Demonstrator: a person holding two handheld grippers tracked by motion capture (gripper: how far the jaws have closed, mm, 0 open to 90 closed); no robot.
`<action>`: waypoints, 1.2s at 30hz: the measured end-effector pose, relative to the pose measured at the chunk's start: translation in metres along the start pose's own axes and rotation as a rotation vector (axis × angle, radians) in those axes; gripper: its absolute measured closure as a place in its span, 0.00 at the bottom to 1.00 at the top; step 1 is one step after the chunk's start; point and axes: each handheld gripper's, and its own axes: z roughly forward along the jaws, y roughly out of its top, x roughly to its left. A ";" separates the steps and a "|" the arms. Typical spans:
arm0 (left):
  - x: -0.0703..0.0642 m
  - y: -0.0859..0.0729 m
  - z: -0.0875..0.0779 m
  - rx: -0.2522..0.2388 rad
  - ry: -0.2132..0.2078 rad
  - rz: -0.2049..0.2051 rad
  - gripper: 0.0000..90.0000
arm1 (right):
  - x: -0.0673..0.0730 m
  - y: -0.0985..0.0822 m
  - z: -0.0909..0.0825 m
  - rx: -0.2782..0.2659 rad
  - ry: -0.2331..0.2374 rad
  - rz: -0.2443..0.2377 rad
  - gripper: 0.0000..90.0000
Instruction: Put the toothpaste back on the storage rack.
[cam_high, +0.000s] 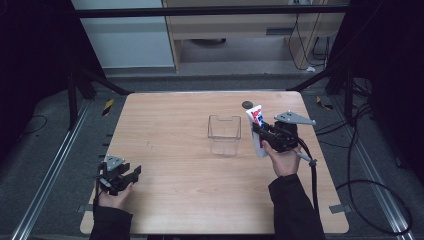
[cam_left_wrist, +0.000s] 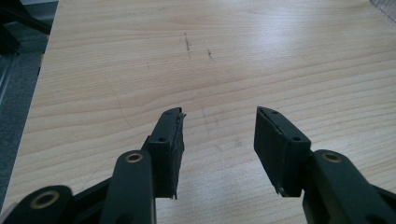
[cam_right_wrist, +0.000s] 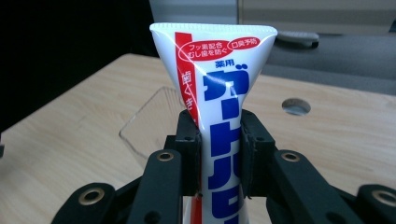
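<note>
The pale wooden table is mostly bare, with a clear, open-topped plastic box standing a little right of its middle. I judge the work to be putting the white toothpaste tube with blue and red lettering into that box, and I reckon it is roughly halfway. The pick-up is done, since the tube is off the table and in my grip; the carry across and the lowering into the box are left. The box looks empty, as far as its clear walls let me tell.

My right gripper is clamped on the tube, jaws pressed against its two flat sides about midway along its length. The tube sits just to the right of the box, near it but not over its opening.

The tube's long axis runs close to upright, tilted slightly. In the right gripper view its flat crimped end points up and its cap end points down, hidden below the jaws.

My left gripper rests low near the table's front left corner, well apart from the box, its jaws spread wide and holding nothing.
</note>
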 end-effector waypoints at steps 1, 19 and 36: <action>0.000 0.000 0.000 0.000 0.000 0.000 0.58 | 0.000 0.000 0.000 0.000 0.000 0.000 0.81; 0.000 0.000 0.001 0.000 0.001 -0.001 0.58 | 0.008 0.025 0.021 -0.222 -0.065 0.070 0.81; 0.001 0.000 0.001 -0.003 0.000 -0.004 0.58 | 0.018 0.039 0.049 -0.291 -0.064 0.106 0.80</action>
